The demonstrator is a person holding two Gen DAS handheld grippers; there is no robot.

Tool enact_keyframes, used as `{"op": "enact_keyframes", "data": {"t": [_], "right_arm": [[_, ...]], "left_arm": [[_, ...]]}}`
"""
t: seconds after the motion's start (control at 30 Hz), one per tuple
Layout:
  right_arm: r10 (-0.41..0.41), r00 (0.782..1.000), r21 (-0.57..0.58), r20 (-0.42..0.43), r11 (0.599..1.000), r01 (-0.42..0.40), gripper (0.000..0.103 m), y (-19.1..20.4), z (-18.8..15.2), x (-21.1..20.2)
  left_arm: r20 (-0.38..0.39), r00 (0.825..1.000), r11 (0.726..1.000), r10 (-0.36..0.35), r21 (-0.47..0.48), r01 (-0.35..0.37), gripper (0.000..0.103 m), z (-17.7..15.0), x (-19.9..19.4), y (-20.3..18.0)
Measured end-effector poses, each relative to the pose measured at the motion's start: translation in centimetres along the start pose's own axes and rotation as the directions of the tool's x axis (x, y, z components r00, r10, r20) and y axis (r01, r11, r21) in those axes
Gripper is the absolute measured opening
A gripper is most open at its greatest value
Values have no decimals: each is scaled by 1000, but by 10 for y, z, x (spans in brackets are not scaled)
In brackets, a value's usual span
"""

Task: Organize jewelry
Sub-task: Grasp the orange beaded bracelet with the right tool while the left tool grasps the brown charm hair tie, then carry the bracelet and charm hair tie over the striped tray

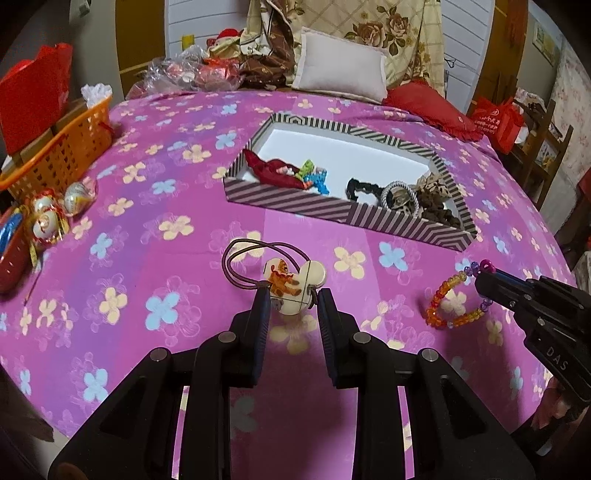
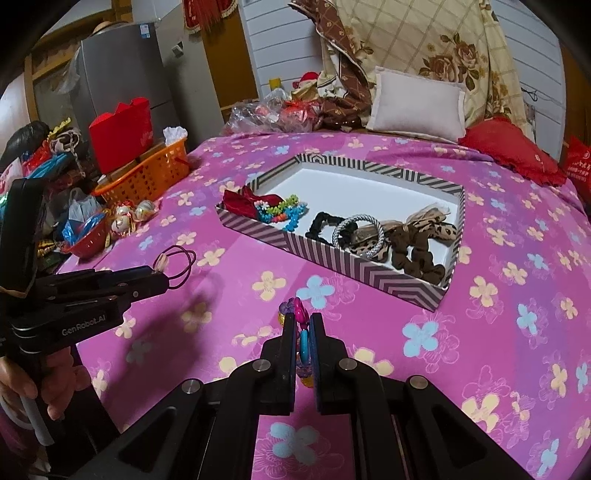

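Beaded bracelet [image 2: 302, 334] pinched in right hand-held gripper [image 2: 301, 325]'s near-closed jaws.

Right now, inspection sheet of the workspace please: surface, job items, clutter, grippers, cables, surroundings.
Surface: bed with pink flowered sheet, no table.
Job's things: striped box holding a red bow, bead pieces and dark scrunchies; hair tie with cartoon charm; bead bracelet.
Clutter: orange basket, red bag, wrapped sweets at the sheet's left edge.
Grippers: left gripper around the hair tie charm, contact unclear; right gripper shut on the bead bracelet.
Cables: nothing seen.
Surroundings: white pillow, floral bedding, red cushion, grey cabinet.
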State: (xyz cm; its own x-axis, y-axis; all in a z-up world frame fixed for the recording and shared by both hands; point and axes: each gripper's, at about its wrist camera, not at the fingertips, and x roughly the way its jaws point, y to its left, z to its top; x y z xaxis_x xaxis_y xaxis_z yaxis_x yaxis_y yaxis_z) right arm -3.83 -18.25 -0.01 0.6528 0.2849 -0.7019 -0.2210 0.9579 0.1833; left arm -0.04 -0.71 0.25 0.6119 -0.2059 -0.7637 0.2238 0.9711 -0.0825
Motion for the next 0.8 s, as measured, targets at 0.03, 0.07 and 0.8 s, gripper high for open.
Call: {"op": "enact_keyframes", "data": {"t": [0.03,0.07,0.8], "right_arm": [[0,1000,-1,3,1000,0,6,1,1,-2],[0,1000,-2,6,1000,0,6,1,2,-3],[-7,1000,-18,27,1000,8,6,5,12,-20]], "left_arm": [[3,1000,1000,2,0,-2,25,1,-2,-1],[9,1000,1000,6,0,-6,25,2,-3,-1],[48,999,1000,25,16,-26,25,14,-20,-9]]}}
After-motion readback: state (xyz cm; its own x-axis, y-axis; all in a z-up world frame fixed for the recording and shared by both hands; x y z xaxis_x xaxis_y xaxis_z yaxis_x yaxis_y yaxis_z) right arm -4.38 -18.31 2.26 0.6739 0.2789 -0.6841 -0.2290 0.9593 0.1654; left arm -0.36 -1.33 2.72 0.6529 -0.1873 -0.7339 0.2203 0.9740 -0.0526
